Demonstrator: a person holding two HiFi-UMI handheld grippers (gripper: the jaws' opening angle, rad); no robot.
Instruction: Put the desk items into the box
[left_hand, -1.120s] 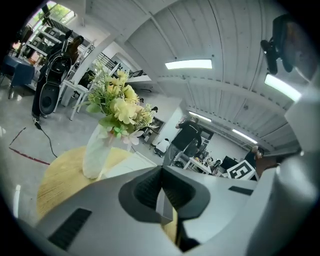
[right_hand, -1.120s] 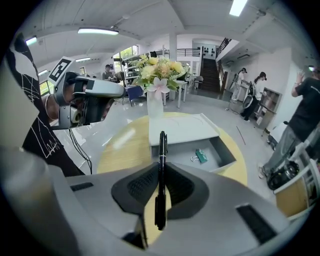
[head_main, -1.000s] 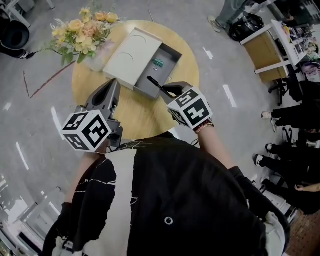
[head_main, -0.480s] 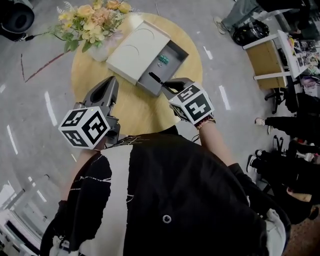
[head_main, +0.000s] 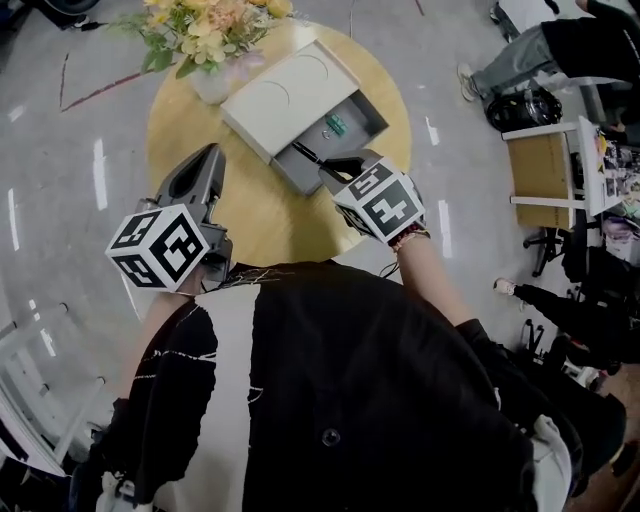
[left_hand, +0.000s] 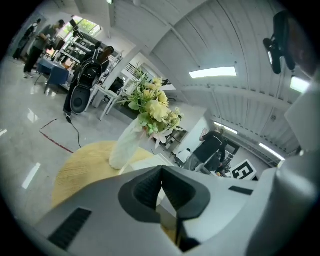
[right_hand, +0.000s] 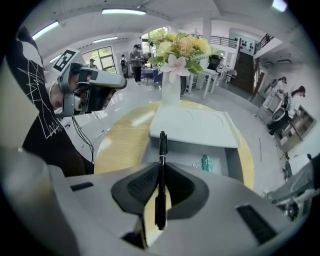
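1 pen (right_hand: 161, 150) clamped in right gripper (right_hand: 161, 175) over box (head_main: 370, 108); left gripper (left_hand: 161, 175) closed near vase (left_hand: 121, 147).

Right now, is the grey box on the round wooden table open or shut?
Open. The grey box has its white lid shifted aside, so its grey inside shows, with a green clip lying in it.

Pen (head_main: 306, 153) partly hidden (right gripper (head_main: 337, 167))
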